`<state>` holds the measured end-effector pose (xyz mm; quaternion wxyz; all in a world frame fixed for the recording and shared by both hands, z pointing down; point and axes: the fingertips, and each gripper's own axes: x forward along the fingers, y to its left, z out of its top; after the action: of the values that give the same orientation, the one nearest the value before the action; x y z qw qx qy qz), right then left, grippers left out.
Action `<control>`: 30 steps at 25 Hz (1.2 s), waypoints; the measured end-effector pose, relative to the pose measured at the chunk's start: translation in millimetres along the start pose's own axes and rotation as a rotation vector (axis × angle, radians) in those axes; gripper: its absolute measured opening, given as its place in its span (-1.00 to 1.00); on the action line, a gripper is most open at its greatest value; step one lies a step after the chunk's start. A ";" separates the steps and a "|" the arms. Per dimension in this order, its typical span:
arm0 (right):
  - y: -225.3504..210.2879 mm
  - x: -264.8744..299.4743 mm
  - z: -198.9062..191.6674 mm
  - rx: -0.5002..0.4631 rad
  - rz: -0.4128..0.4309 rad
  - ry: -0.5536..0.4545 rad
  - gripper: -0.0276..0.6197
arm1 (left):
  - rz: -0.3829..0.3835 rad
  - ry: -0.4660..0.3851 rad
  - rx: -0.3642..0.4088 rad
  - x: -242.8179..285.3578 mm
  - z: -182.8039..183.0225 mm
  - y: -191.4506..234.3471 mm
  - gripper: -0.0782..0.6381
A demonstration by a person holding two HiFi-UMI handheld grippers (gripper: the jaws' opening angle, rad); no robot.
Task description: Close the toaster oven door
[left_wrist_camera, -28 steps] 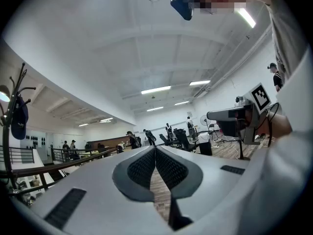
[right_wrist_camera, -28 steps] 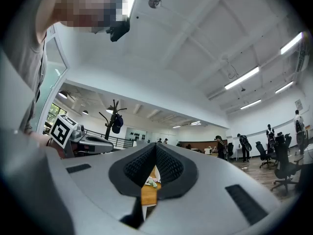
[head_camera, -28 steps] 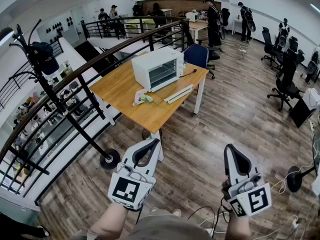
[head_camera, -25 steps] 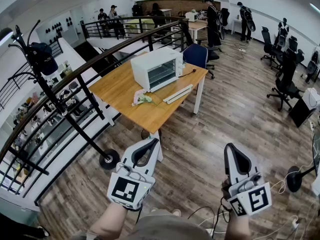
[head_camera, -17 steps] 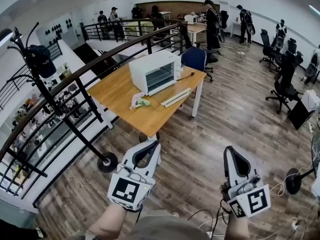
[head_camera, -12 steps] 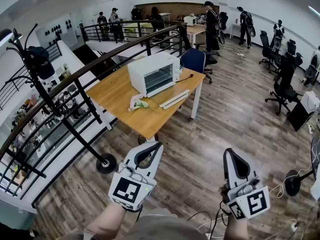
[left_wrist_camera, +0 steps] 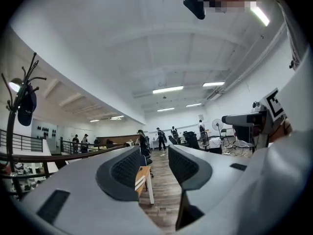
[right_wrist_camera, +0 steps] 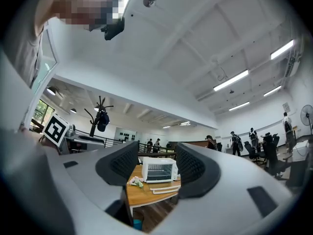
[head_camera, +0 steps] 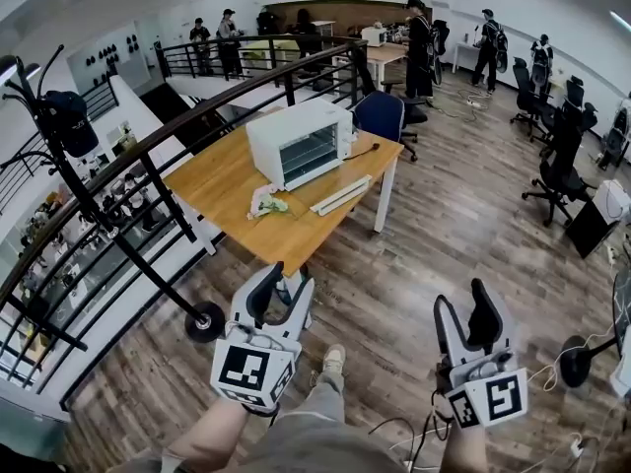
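Observation:
A white toaster oven (head_camera: 299, 142) stands on a wooden table (head_camera: 232, 190) some way ahead of me, its glass door upright against its front. Through the right gripper view the toaster oven (right_wrist_camera: 159, 170) shows between the jaws, far off. My left gripper (head_camera: 282, 290) is held low over the wood floor, short of the table's near corner. Its jaws are opening, with nothing between them. My right gripper (head_camera: 465, 315) hangs over the floor to the right, jaws also opening and empty. The left gripper view catches only the table's corner (left_wrist_camera: 143, 176).
On the table lie a long white flat piece (head_camera: 341, 194) and a white-green bundle (head_camera: 264, 203). A black railing (head_camera: 148, 180) and a coat stand (head_camera: 59, 116) run along the left. A blue chair (head_camera: 383, 113) sits behind the table. Office chairs (head_camera: 562, 161) and floor cables (head_camera: 572, 363) lie to the right.
Both grippers' jaws have gone from shut to spread apart. The table has drawn slightly nearer, and my leg and shoe now show between the grippers.

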<state>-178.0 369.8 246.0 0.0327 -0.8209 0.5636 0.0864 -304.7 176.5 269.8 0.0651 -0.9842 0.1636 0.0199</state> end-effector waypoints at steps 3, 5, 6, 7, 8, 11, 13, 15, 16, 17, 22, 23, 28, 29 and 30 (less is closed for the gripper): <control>-9.2 10.2 -9.7 0.003 -0.015 0.012 -0.15 | -0.010 0.006 0.019 15.2 -7.9 2.6 -0.24; -15.1 19.6 -15.8 -0.004 -0.017 0.028 -0.15 | -0.030 0.006 0.003 27.0 -12.0 3.3 -0.22; -17.6 25.8 -19.3 -0.003 -0.015 0.037 -0.15 | -0.034 0.009 0.001 32.9 -14.1 5.0 -0.20; -19.9 32.9 -23.0 0.000 -0.012 0.045 -0.15 | -0.036 0.013 0.004 38.8 -16.4 7.6 -0.19; -22.1 40.6 -26.9 0.002 -0.009 0.054 -0.15 | -0.036 0.018 0.009 45.0 -19.1 10.6 -0.19; -30.8 65.7 -39.1 0.000 -0.002 0.075 -0.16 | -0.041 0.036 0.006 67.1 -29.9 20.8 -0.19; -38.8 83.0 -46.8 0.001 -0.004 0.085 -0.16 | -0.042 0.048 -0.001 84.7 -37.8 29.2 -0.19; -47.9 101.5 -54.7 0.006 -0.010 0.096 -0.16 | -0.041 0.059 -0.005 104.9 -44.7 39.0 -0.19; -52.7 111.5 -58.6 0.008 -0.013 0.105 -0.16 | -0.041 0.064 -0.009 116.0 -47.4 43.9 -0.19; -57.6 121.9 -62.2 0.008 -0.014 0.114 -0.16 | -0.043 0.068 -0.012 127.4 -49.4 48.7 -0.19; -81.9 178.8 -77.5 0.013 -0.023 0.159 -0.16 | -0.055 0.105 -0.015 183.6 -62.7 74.6 -0.19; -88.0 190.7 -81.1 0.013 -0.025 0.168 -0.16 | -0.057 0.116 -0.021 195.5 -67.2 79.5 -0.19; -111.2 258.7 -110.2 0.016 -0.014 0.221 -0.16 | -0.056 0.176 -0.063 251.2 -93.1 111.7 -0.19; -114.5 272.4 -117.9 0.020 -0.009 0.234 -0.15 | -0.058 0.186 -0.071 261.9 -98.5 117.9 -0.19; -117.5 285.5 -126.4 0.029 -0.002 0.248 -0.16 | -0.061 0.195 -0.076 272.0 -104.2 123.4 -0.19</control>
<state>44.5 130.8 314.1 -0.0255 -0.8252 0.5637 -0.0239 -85.7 -40.2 341.6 0.0119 -0.9877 0.1382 -0.0719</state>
